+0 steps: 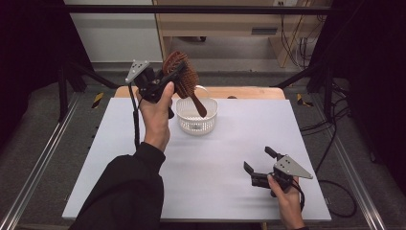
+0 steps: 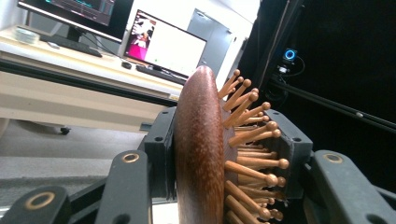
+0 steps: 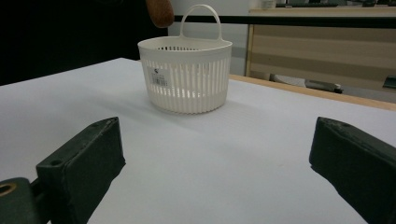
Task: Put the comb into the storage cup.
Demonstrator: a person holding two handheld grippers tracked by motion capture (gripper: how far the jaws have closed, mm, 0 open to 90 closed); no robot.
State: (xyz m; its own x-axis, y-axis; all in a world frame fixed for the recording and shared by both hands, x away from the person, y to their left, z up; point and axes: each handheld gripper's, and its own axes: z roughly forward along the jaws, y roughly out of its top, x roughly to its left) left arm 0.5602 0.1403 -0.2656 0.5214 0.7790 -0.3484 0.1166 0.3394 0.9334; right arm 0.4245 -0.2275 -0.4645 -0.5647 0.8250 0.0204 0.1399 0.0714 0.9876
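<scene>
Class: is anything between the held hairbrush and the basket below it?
Nothing visible. The left gripper holds the hairbrush by its head, its handle tip already over the open basket, whose upright handle stands at the far rim.

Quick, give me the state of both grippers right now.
Left gripper: shut on the wooden hairbrush, held above the white basket.
Right gripper: open, holding nothing, low over the table.
</scene>
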